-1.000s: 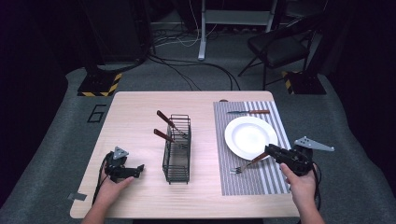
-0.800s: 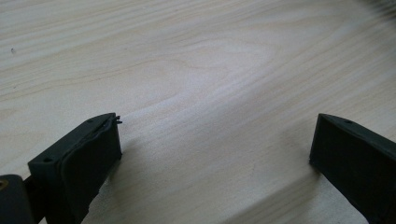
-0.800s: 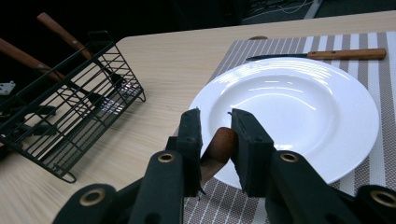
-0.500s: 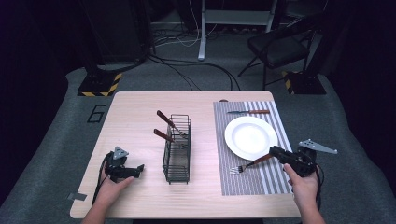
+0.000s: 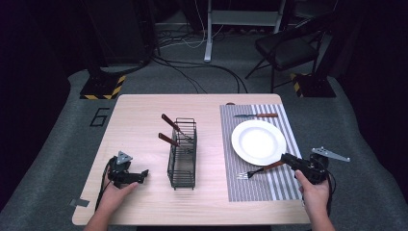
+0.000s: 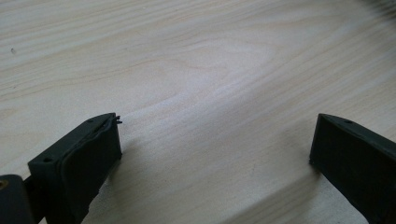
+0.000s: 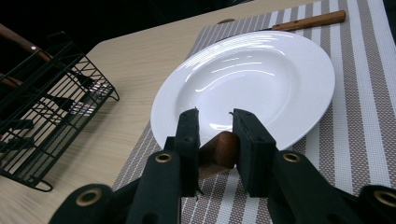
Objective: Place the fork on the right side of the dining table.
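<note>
At the left of the wooden table (image 5: 144, 115) the left gripper (image 5: 137, 176) rests low over bare wood with its jaws spread wide and nothing between them. Right of it stands one black wire cutlery basket (image 5: 183, 166), with two brown wooden handles (image 5: 169, 122) leaning out of its top toward the left. Further right lies one grey-and-white striped placemat (image 5: 231, 185), and on it sits one round white plate (image 5: 259, 142), glossy and bare. Beyond the plate, at the mat's far edge, lies one knife (image 5: 256, 115) with a brown wooden handle. The fork (image 5: 255, 172) has a rounded, reddish-brown wooden handle and a metal head; it lies on the mat just in front of the plate's near rim, its tines pointing left toward the basket. The right gripper (image 7: 214, 140) has its jaws drawn narrow and clamped on the end of that fork handle, close to the plate's edge.
</note>
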`<action>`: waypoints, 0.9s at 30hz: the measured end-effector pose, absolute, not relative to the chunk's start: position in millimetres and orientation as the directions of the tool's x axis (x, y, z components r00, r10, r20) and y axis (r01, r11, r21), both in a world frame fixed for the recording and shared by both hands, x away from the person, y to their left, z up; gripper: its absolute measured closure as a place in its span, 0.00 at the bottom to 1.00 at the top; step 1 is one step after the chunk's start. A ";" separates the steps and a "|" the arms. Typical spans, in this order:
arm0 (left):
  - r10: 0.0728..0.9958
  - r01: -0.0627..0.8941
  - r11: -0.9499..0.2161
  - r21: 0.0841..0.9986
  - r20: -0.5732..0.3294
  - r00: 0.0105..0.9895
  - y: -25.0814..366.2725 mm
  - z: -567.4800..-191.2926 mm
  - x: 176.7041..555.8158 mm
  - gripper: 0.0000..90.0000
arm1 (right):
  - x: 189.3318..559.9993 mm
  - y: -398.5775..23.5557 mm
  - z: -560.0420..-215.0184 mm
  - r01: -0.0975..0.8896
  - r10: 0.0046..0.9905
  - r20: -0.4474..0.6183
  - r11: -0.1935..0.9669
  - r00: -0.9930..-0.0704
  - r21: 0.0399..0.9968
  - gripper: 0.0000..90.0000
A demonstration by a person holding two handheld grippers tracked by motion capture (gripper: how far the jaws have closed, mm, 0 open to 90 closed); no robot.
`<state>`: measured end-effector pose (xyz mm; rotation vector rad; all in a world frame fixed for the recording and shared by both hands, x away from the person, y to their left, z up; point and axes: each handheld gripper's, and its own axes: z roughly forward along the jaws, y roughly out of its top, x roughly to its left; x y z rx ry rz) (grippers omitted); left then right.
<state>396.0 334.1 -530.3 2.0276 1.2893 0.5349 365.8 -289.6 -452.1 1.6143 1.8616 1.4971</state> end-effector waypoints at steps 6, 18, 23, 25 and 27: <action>0.903 0.630 -0.290 0.720 -0.011 0.429 334.1 -530.3 396.0 0.02 | 365.6 -293.2 -458.5 0.590 0.844 0.423 -0.166 -0.330 0.790 0.79; 0.903 0.630 -0.290 0.720 -0.011 0.429 334.1 -530.3 396.0 0.02 | 366.7 -304.2 -473.6 0.625 0.824 0.486 -0.221 -0.290 0.748 0.78; 0.903 0.630 -0.290 0.720 -0.011 0.429 334.1 -530.3 396.0 0.02 | 368.2 -306.3 -477.5 0.637 0.821 0.499 -0.231 -0.278 0.735 0.77; 0.903 0.630 -0.290 0.720 -0.011 0.429 334.1 -530.3 396.0 0.02 | 368.5 -306.7 -479.1 0.640 0.820 0.501 -0.232 -0.277 0.733 0.76; 0.903 0.628 -0.291 0.722 -0.010 0.429 334.2 -530.4 396.2 0.02 | 368.0 -307.2 -480.5 0.647 0.817 0.509 -0.238 -0.270 0.725 0.76</action>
